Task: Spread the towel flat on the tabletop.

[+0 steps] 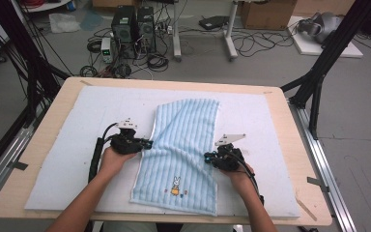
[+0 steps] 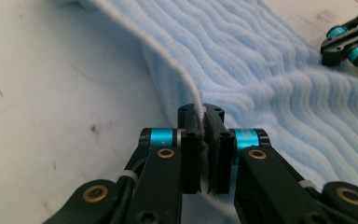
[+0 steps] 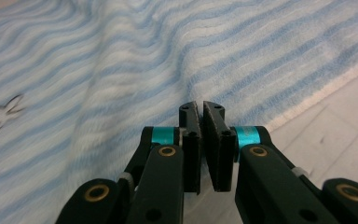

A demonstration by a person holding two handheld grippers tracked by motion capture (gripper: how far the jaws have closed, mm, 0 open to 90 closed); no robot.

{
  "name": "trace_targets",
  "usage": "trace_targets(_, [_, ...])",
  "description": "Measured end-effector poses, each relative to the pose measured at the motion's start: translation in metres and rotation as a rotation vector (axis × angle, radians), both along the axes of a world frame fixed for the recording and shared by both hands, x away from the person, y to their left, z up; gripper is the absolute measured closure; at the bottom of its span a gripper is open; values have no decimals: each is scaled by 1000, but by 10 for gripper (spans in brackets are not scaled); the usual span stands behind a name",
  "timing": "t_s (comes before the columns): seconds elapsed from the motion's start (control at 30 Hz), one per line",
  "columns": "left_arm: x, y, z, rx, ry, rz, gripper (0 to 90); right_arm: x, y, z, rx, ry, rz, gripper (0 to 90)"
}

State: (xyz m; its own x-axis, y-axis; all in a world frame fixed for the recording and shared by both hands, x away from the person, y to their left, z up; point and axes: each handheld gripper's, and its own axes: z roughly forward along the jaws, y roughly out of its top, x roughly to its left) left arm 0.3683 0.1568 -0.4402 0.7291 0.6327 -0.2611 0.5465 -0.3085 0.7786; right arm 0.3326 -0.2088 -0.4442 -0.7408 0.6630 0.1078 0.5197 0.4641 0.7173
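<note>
A wooden table [image 1: 290, 145] carries a pale blue mat [image 1: 77, 145] that covers nearly all of its top. A striped blue towel [image 1: 183, 145] lies down the middle, from near the far edge to the near edge, lifted in soft folds at mid-length. The mat's left part, from the towel to the left edge, lies bare and flat, and so does the right part out to the right edge and both far corners. The left gripper [image 1: 147, 143] sits at the towel's left hem and the right gripper [image 1: 207, 158] at its right hem, with forearms crossing the near edge. Black frame legs stand just beyond both far corners.
</note>
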Motion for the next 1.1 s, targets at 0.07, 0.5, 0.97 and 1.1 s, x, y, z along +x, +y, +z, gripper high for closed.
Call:
trace_targets(0.07, [-7, 4, 0, -17, 10, -15, 855, -4, -2, 2, -2, 16, 34, 859])
trace_targets(0.5, [-41, 28, -9, -59, 84, -135, 847, -17, -8, 10, 36, 104, 144, 724])
trace_targets(0.97, [-1, 27, 24, -103, -222, 95, 403, 9, -2, 9, 65, -82, -139, 385])
trace_targets(1.1, [26, 10, 31, -62, -235, 94, 423, 10, -7, 9, 83, -72, -156, 385])
